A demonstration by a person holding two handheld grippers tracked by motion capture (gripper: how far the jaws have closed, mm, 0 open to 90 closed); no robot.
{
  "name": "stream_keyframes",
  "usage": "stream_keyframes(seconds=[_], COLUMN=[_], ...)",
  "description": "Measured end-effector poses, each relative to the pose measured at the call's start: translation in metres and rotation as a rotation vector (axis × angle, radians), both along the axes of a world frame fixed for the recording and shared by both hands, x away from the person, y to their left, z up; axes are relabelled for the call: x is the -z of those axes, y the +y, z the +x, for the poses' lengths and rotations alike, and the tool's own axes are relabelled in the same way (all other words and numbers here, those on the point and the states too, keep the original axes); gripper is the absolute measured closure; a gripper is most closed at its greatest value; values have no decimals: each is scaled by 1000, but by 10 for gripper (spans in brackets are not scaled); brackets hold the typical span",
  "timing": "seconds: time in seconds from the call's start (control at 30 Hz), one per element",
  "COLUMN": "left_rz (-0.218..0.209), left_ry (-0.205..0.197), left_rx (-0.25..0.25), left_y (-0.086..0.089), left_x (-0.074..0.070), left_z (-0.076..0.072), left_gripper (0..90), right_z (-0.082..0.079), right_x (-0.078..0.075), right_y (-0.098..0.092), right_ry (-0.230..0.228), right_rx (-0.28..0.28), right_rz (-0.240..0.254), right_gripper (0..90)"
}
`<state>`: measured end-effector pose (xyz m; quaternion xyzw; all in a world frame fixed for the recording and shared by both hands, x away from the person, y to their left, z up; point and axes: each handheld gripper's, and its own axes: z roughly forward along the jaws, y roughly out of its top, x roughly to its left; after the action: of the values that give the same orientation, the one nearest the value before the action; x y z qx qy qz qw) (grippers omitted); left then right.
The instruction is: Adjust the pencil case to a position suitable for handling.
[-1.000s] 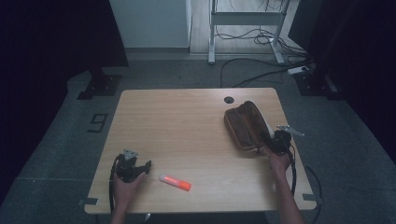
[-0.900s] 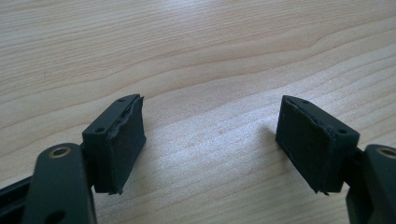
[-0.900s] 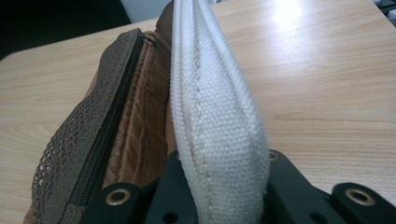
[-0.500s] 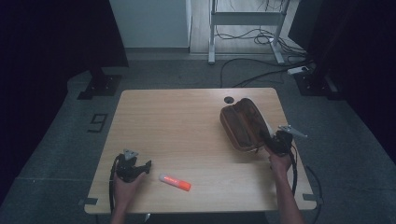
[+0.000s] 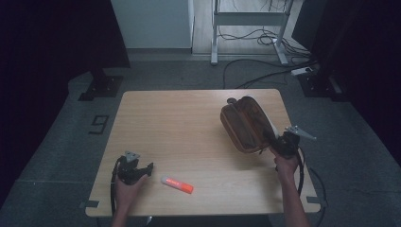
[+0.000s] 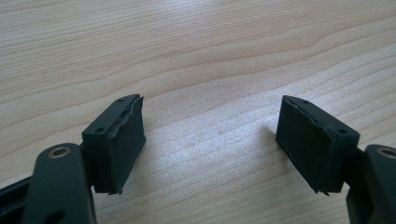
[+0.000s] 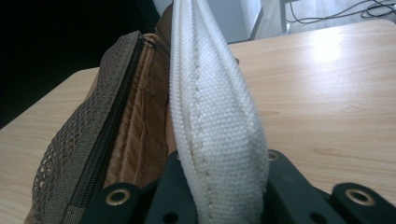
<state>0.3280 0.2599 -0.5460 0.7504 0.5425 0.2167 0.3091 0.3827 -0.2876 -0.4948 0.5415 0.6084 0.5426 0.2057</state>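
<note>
pouch (image 5: 246, 124) sits at the table's (image 5: 189, 123) right, clamped by its white edge in your right gripper (image 5: 276, 141). marker (image 5: 177, 184) lies crosswise just right of your left gripper (image 5: 147, 169), jaws wide and empty.

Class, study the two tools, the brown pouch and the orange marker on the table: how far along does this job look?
Done: the right tool is shut on the white edge of the brown pouch, tilting it up so its inside shows. In hand: holding the pouch open. Left: the orange marker lies untouched on the table beside the open left tool; it probably has to go into the pouch.
</note>
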Motion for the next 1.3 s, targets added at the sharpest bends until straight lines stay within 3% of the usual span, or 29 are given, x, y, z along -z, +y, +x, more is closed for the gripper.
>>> stream_keyframes(seconds=[0.73,1.3], left_rz=[1,1], left_ry=[1,0], left_rx=[1,3], left_y=[0,0], left_x=[0,0], left_z=[0,0], left_gripper=[234,231], right_z=[-11,-14], right_x=[-16,-18], right_y=[12,37], right_ry=[-65,-69], right_rx=[-118,-235], right_rz=[9,-14], right_gripper=[835,834])
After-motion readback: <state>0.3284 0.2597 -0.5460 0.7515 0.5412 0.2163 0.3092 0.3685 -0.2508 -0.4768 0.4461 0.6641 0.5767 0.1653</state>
